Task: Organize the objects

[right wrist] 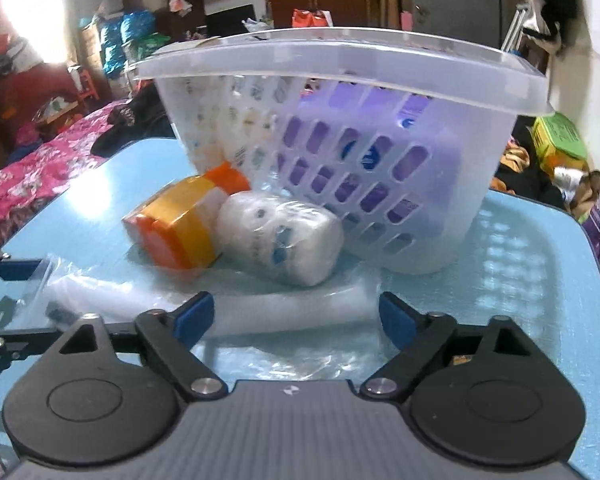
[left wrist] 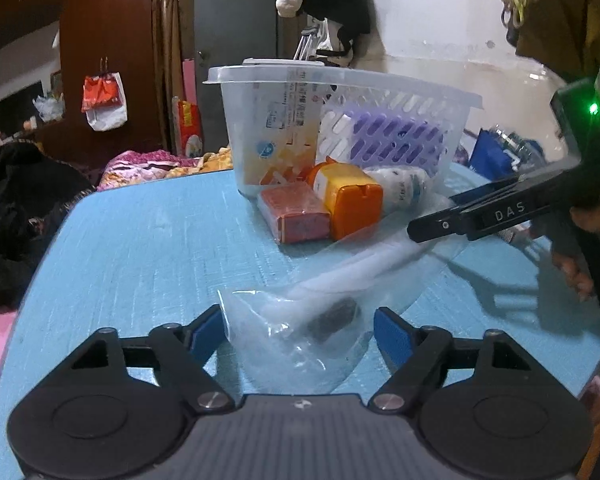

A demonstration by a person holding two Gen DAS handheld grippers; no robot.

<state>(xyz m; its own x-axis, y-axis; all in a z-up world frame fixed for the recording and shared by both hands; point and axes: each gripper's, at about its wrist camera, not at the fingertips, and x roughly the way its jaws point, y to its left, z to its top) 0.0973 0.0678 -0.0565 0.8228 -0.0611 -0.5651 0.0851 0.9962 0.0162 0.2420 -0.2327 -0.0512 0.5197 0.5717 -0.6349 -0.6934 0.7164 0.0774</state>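
Note:
A clear plastic bag (left wrist: 300,332) with a white tube and a dark piece inside lies on the blue table (left wrist: 140,248). My left gripper (left wrist: 298,330) is open with its fingers on either side of one end of the bag. My right gripper (right wrist: 296,314) is open around the other end (right wrist: 292,316); it also shows in the left wrist view (left wrist: 427,230). Behind the bag lie a red box (left wrist: 296,212), an orange-yellow bottle (left wrist: 349,198), also in the right wrist view (right wrist: 180,228), and a white wrapped bottle (right wrist: 280,236). A translucent basket (right wrist: 339,140) stands behind them.
The basket (left wrist: 339,120) holds a carton and a purple item. Bedding and clothes lie beyond the table's left edge (left wrist: 40,208). A white wall is behind. Boxes and packets lie off the table's right side (right wrist: 559,144).

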